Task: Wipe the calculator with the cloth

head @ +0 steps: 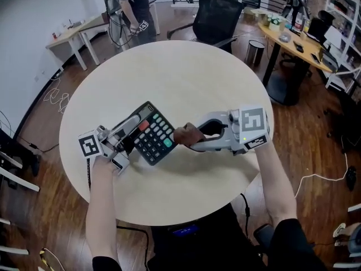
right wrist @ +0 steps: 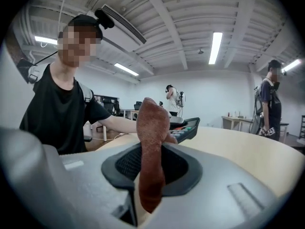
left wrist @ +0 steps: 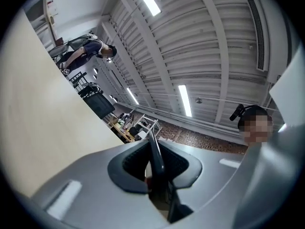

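A black calculator (head: 153, 134) with coloured keys is lifted off the round table (head: 180, 78), tilted, with its keys facing up. My left gripper (head: 130, 134) is shut on its left edge. In the left gripper view the calculator (left wrist: 156, 157) shows edge-on as a thin dark slab between the closed jaws. My right gripper (head: 196, 138) is shut on a brown cloth (head: 187, 135), whose bunched end touches the calculator's right edge. The right gripper view shows the cloth (right wrist: 151, 137) standing up between the jaws, with the calculator (right wrist: 187, 126) just behind it.
A black office chair (head: 217, 16) stands at the table's far side, with a metal bin (head: 256, 52) and a cluttered desk (head: 293, 41) to the right. A person (head: 131, 7) stands beyond the table at the back left. Cables lie on the wooden floor.
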`<state>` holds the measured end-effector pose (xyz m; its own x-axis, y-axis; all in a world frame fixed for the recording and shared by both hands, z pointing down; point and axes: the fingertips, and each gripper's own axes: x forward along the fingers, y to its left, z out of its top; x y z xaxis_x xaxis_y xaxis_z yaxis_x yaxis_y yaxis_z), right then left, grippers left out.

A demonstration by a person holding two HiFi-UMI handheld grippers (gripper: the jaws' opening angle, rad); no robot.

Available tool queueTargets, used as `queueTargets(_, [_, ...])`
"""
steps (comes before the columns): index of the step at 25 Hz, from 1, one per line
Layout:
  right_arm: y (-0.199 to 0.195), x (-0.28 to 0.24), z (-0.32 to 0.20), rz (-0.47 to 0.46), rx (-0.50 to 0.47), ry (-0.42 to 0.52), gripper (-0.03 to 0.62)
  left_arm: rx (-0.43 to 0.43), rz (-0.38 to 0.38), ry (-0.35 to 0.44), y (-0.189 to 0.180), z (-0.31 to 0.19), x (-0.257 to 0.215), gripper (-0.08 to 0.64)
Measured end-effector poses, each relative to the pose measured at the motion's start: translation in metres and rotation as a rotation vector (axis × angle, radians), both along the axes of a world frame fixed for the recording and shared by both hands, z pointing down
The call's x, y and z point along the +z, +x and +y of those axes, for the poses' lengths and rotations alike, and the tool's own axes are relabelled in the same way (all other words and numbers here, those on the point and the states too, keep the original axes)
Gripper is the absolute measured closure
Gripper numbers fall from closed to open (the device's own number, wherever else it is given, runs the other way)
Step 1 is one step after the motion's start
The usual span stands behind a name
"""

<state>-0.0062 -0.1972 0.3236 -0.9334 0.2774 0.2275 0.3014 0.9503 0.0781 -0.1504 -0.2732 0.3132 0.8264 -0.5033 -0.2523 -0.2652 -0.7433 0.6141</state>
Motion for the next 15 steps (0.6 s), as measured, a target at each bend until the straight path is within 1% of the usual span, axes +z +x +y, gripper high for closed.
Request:
queueTargets(2, [0.010,-0.001,-0.001,-0.017,0.001,0.017,0.499,0.000,0.005,-0.002,0.001,-0.001,-0.002,0.499])
queueTargets(3, [0.009,-0.009,-0.010,-0.045,0.033,0.016,0.499,0.013,0.007,0.001,0.003,0.000,-0.004,0.499])
queueTargets(4, [0.004,-0.022,-0.025,-0.082,0.088,0.009,0.499,0.032,0.003,0.009,0.005,0.002,-0.007,0.499])
queueTargets(6, [-0.012,-0.050,-0.062,-0.156,0.235,-0.007,0.499,0.064,-0.032,0.039,0.010,0.008,-0.010,0.499])
queueTargets(7, [-0.022,-0.060,-0.077,-0.181,0.300,-0.011,0.499,0.074,-0.051,0.050,0.012,0.012,-0.009,0.499])
queueTargets(8, [-0.032,-0.066,-0.087,-0.191,0.342,-0.011,0.499,0.080,-0.062,0.056,0.016,0.016,-0.008,0.499])
queueTargets(9, [-0.042,-0.068,-0.090,-0.186,0.355,-0.006,0.499,0.082,-0.066,0.059,0.019,0.018,-0.008,0.499])
queueTargets(10, [-0.051,-0.066,-0.089,-0.167,0.345,0.007,0.499,0.077,-0.065,0.060,0.022,0.018,-0.007,0.499])
queueTargets(12, [-0.059,-0.058,-0.079,-0.119,0.297,0.039,0.499,0.058,-0.050,0.050,0.021,0.014,-0.008,0.499])
queueTargets(13, [-0.058,-0.054,-0.075,-0.103,0.277,0.045,0.499,0.049,-0.031,0.038,0.019,0.012,-0.009,0.499])
queueTargets(15, [-0.048,-0.046,-0.065,-0.086,0.239,0.027,0.499,0.026,0.025,0.005,0.012,0.007,-0.011,0.499])
